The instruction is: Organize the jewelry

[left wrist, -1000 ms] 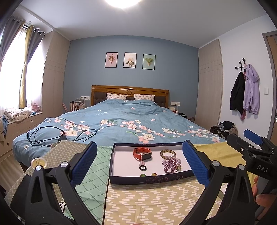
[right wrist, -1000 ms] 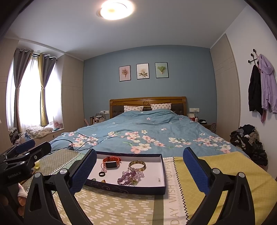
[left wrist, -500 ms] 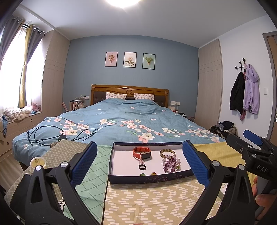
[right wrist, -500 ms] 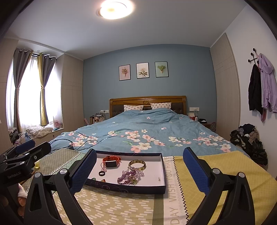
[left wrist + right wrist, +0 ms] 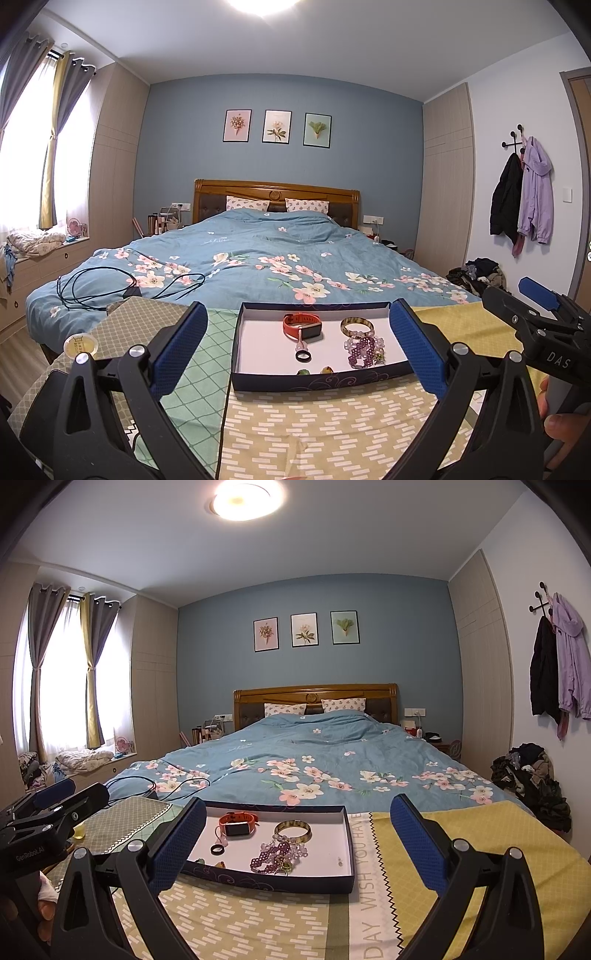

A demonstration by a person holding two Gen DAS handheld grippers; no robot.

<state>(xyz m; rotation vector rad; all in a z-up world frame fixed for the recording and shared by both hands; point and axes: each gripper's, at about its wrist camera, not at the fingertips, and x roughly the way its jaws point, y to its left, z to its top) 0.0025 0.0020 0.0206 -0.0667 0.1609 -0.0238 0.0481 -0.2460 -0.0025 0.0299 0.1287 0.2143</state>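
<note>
A shallow dark-blue tray (image 5: 317,380) with a white floor sits on the cloth-covered surface (image 5: 314,424) at the foot of the bed (image 5: 258,258), its long axis running left to right, its open top facing up. Inside lie an orange smartwatch (image 5: 303,326) toward the back, a black ring (image 5: 303,356) in front of it, a yellowish bangle (image 5: 357,325) to the right, and a purple bead bracelet (image 5: 364,350) just in front of the bangle. Two small pieces by the near wall are too small to tell.

The left tool (image 5: 295,354) hovers short of the tray with its blue pads spread wide, holding nothing. The right tool (image 5: 297,843) does likewise, its fingers wide apart and empty.

In the left wrist view the right tool's body reads "DAS"; in the right wrist view the left tool's body reads "GenRobot.AI". A white band (image 5: 364,867) on the cloth carries the words "WISH YOU HAVE" and "DAY", reading along the band, away from the camera. A small round yellow tin (image 5: 81,345) rests well left of the tray.
</note>
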